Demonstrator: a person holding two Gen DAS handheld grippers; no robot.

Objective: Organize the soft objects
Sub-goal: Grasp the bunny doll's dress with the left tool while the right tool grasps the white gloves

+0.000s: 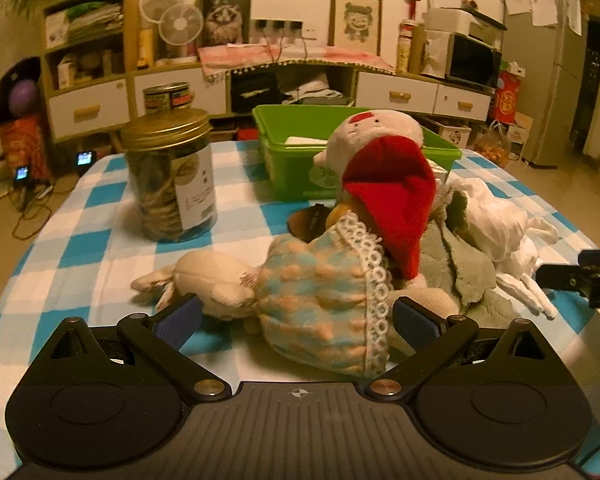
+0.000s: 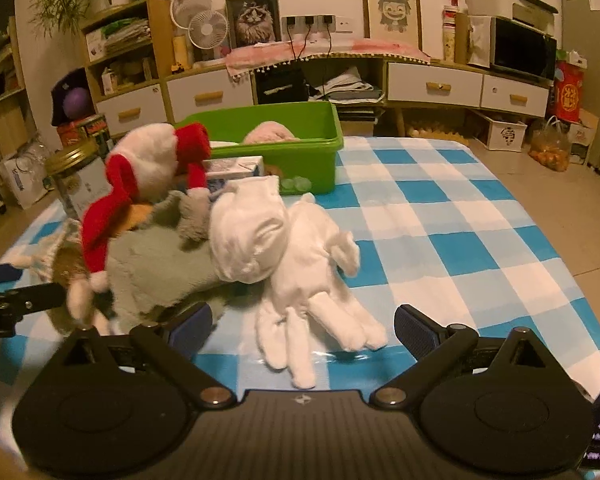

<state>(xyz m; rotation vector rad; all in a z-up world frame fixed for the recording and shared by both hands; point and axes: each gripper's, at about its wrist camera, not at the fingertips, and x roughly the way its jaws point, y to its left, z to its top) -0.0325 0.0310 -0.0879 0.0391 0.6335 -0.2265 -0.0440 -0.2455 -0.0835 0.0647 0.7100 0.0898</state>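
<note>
**Approaching the soft pile, both grippers spread**

Lying heaped on the checked tablecloth [image 2: 440, 208]: a plush doll in a knitted blue-and-peach dress [image 1: 324, 300], white head with red hood [image 1: 388, 192] propped upward; a grey-green plush cloth [image 2: 156, 264] under and beside it; a pair of white gloves [image 2: 300, 272] draped off the pile's right side, fingers trailing toward the camera. Pile sits just in front of the green bin [image 2: 312, 152], probably the destination, with something pink and soft already inside.

Left gripper [image 1: 296, 320]: jaws spread wide, the doll's dressed body lying between the blue pads, no pad pressing on it as far as visible; left pad near the doll's pale limb, right pad close against the fabric by the lace trim. Likely set to pinch the doll at its middle.

Right gripper [image 2: 304, 330]: jaws spread, gloves' fingertips lying between the pads and apart from both; left pad close to the grey-green cloth's edge. Nothing pinched. Likely lined up on the gloves.

Standing to the doll's left, clear of both grippers: a gold-lidded jar [image 1: 172, 176]. Hard item, probably not part of the sort.
</note>
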